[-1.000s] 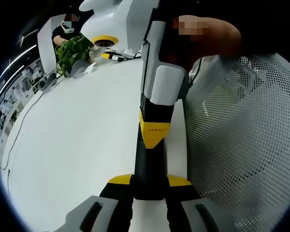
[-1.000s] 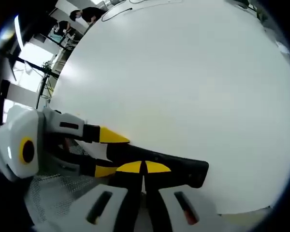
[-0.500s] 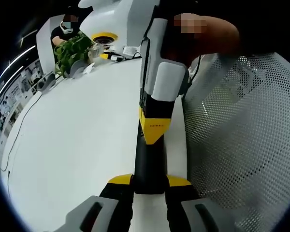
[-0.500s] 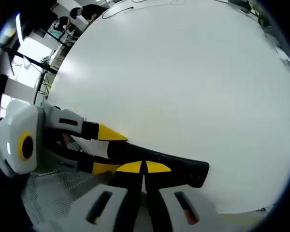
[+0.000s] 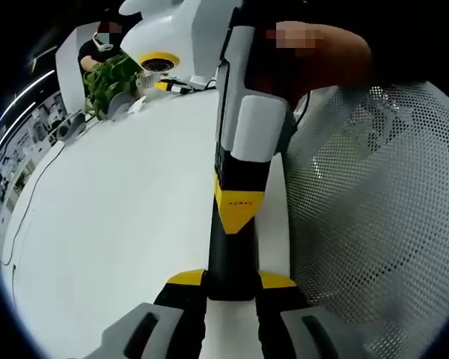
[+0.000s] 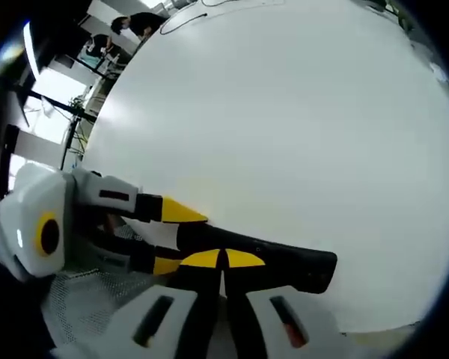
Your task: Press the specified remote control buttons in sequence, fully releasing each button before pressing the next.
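Remote control (image 5: pixel 232 254) clamped by left hand-held gripper (image 5: pixel 232 280), right hand-held gripper (image 6: pixel 223 260) closed atop it

White table (image 5: pixel 120 209) bears a black remote (image 5: pixel 232 254) and potted plant (image 5: pixel 108 78)

The remote control (image 5: pixel 232 247) has its buttons hidden, its near end covered by the left tool (image 5: pixel 232 288).

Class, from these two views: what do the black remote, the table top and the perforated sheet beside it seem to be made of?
Remote: probably matte black plastic, with a smooth, dull face and no glare; it sits between the tips of the left claw. Table top: smooth white, likely laminate or painted board, showing a soft sheen. Perforated sheet: white with regular small holes, possibly mesh fabric or punched plastic; hard to tell.
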Demonstrator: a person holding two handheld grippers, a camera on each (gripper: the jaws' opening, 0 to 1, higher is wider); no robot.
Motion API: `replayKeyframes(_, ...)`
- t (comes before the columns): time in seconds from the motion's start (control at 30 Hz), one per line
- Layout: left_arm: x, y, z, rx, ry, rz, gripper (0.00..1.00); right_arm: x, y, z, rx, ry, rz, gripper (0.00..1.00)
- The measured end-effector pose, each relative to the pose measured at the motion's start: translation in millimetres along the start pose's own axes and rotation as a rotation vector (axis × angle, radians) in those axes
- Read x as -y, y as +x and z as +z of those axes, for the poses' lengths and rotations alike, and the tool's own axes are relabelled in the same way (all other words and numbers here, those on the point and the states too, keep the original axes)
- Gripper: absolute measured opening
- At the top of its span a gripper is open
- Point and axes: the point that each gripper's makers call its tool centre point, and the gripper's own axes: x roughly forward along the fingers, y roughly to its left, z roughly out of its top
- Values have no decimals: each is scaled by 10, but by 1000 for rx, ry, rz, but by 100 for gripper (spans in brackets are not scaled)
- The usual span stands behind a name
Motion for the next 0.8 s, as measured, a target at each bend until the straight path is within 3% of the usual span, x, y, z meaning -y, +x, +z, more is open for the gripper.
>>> replayKeyframes(0.27, 0, 19, 22, -4, -12, 9, 26, 15, 9, 10, 12, -10, -13, 0)
replayKeyframes(0.47, 0, 41, 41, -9, -13, 12, 27, 32, 10, 13, 18, 32, 9, 0)
replayKeyframes(0.8, -4, 33, 59, 16, -24, 14, 26, 3, -4, 23, 18, -4, -6, 0)
